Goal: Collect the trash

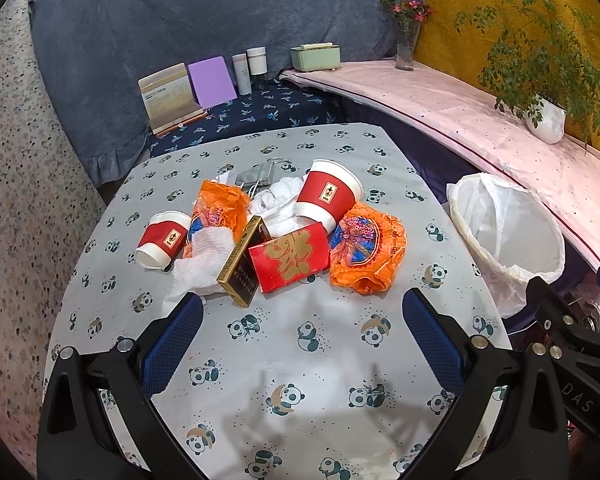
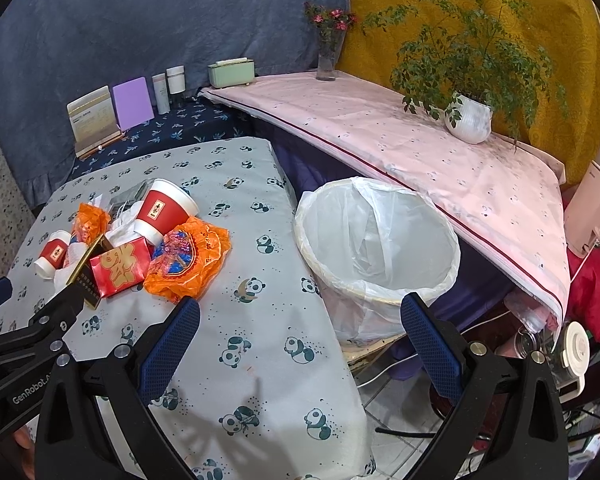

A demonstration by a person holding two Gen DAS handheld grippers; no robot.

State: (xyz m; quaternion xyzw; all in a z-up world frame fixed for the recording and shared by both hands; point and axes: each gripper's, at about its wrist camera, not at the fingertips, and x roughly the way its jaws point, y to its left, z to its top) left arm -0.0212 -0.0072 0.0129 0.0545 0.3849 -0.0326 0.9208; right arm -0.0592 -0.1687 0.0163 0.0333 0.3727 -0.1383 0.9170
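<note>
We hold our left gripper (image 1: 302, 312) above the near half of the table (image 1: 308, 360), its blue fingers (image 1: 172, 344) spread wide with nothing between them. Our right gripper (image 2: 300, 316) hangs over the table's right edge, fingers likewise spread and empty, with the bin (image 2: 380, 240) just ahead of it.

The trash lies in one heap on the far middle of the table. A red packet (image 1: 288, 258) with gold lettering sits at the front, and a dark box (image 1: 240, 268) with gold edges leans against its left side. Left of that we see a white tissue (image 1: 200, 260) and a small red cup (image 1: 164, 240) lying on its side. A larger red cup (image 1: 330, 194) lies tilted behind the packet, resting on crumpled white paper (image 1: 278, 200). One orange wrapper (image 1: 366, 250) touches the packet's right side, and another (image 1: 220, 210) lies behind the tissue. Something grey (image 1: 258, 174) lies at the back of the heap; we cannot tell what it is.

The bin stands off the table's right side, lined with a clear bag and holding nothing we can see.
</note>
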